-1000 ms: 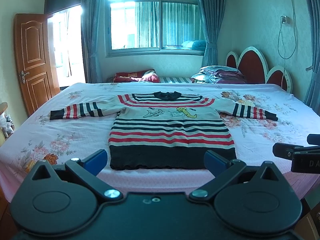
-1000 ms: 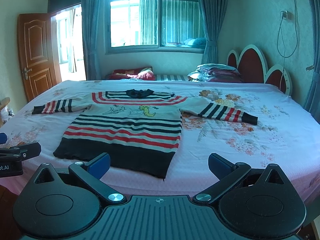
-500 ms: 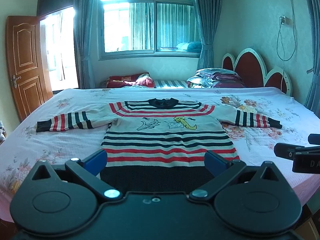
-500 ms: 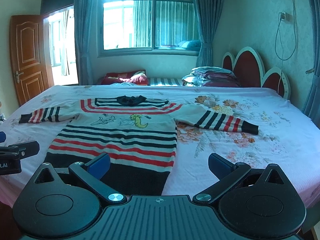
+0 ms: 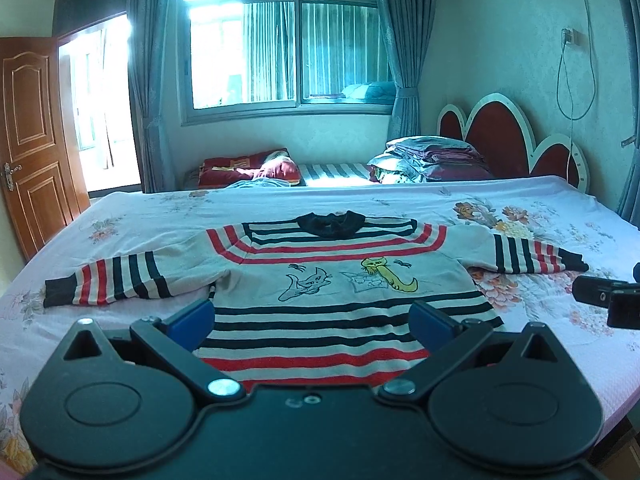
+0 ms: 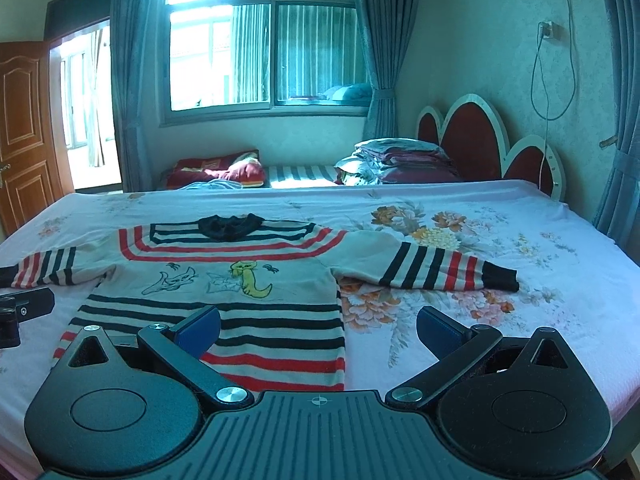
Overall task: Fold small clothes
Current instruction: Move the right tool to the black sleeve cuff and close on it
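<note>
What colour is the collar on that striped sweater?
The collar of the sweater is black, clearest in the left wrist view.

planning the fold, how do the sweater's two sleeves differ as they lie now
The left sleeve angles toward the near edge of the bed; the right sleeve spreads out sideways over the sheet's flower print. Both lie flat, unfolded, with red and black stripes and dark cuffs.

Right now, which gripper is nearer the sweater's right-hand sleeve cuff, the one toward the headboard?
Right. The right gripper hangs open over the sweater's right edge, the sleeve cuff just ahead to its right. The left gripper, also open, hovers over the sweater's middle, farther away.
</note>
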